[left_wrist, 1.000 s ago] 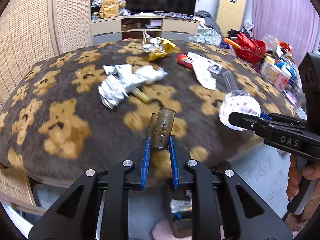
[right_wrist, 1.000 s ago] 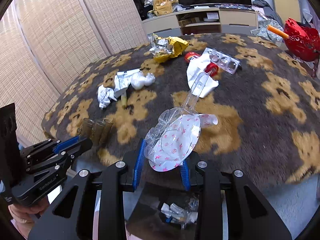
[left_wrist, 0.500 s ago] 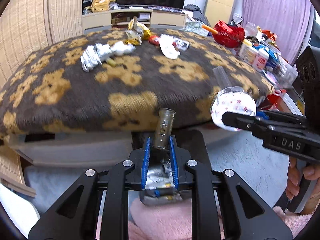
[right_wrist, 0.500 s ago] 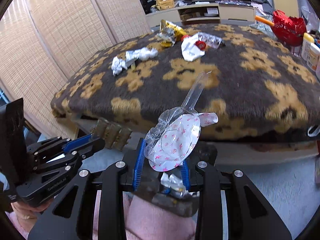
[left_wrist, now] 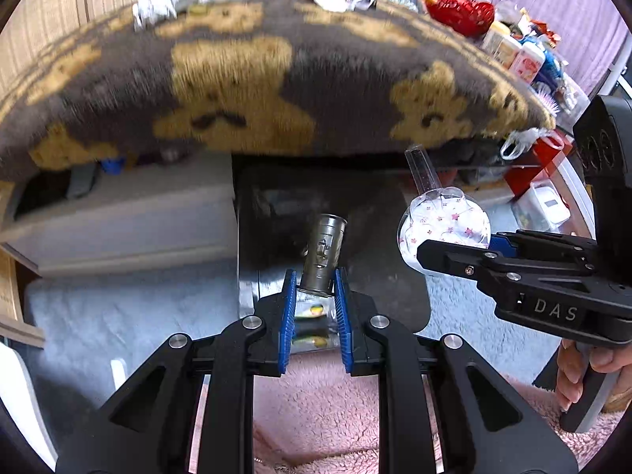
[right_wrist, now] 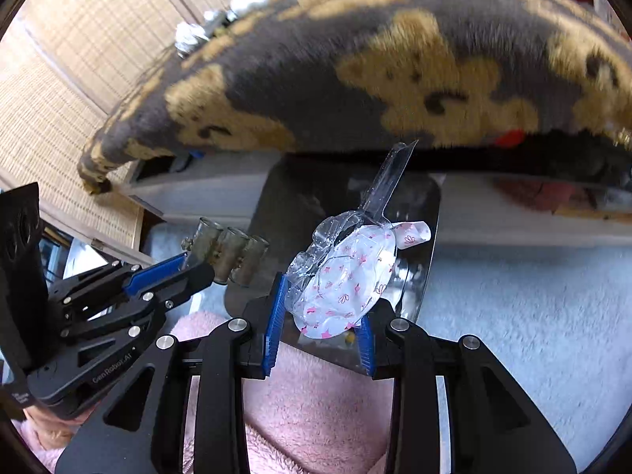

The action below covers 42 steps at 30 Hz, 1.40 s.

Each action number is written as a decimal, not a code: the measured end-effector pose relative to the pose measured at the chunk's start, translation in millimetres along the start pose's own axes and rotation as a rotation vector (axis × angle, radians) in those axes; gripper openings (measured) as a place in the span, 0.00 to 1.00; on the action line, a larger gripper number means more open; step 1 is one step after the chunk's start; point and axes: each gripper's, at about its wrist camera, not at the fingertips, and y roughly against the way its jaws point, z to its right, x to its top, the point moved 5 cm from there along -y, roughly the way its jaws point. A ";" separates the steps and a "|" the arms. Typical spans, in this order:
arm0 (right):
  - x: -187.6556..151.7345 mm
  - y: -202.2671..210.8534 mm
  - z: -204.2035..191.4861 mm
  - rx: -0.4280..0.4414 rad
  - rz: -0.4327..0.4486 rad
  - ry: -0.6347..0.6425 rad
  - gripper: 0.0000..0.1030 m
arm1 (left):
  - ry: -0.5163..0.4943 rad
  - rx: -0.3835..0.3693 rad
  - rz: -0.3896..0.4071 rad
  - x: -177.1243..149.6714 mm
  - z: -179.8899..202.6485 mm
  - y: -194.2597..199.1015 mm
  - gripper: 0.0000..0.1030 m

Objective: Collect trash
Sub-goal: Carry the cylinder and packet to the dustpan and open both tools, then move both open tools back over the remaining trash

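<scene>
Both grippers are coming down off the blanket-covered desk [left_wrist: 245, 91]: a second ago the whole bear-patterned top filled both views, and now only its front edge is arching overhead while a dark bin [left_wrist: 276, 213] is lying straight ahead of the fingers. The left gripper [left_wrist: 314, 288] is holding a row of brownish tubes [left_wrist: 324, 252] pinched between its blue pads, standing up beyond the fingertips; the grip is looking the same as before. The right gripper [right_wrist: 320, 328] is clamping a clear plastic packet with a pink-star backing [right_wrist: 343, 276], its transparent handle-like tab pointing up and away from the fingers, likewise unchanged. Each gripper is showing in the other's view: the right gripper is off to the right of the left fingers, the left gripper [right_wrist: 197, 266] off to the left of the right fingers, the two held pieces near each other but apart. Far beyond the fingers, crumpled foil wrappers [left_wrist: 158, 0] and other litter are still lying on the desk top. A pink fleece garment [left_wrist: 316, 403] is filling the space beneath the fingers. Foil scraps are glinting inside the bin behind the left pads, but the fingers are covering most of them. The desk edge is blurred, and the clutter past its right end is too small to make out.
</scene>
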 end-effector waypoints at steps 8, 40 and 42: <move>4.1 -25.8 7.4 -0.015 -0.052 -0.011 0.32 | 0.015 0.002 -0.072 0.7 -6.9 -34.0 0.17; 51.5 59.4 33.4 -0.144 0.170 -0.044 0.97 | 0.046 0.063 0.058 28.3 -27.5 33.4 0.92; 56.2 66.9 33.1 -0.149 0.194 -0.048 0.97 | 0.054 0.070 0.076 31.0 -32.2 39.7 0.92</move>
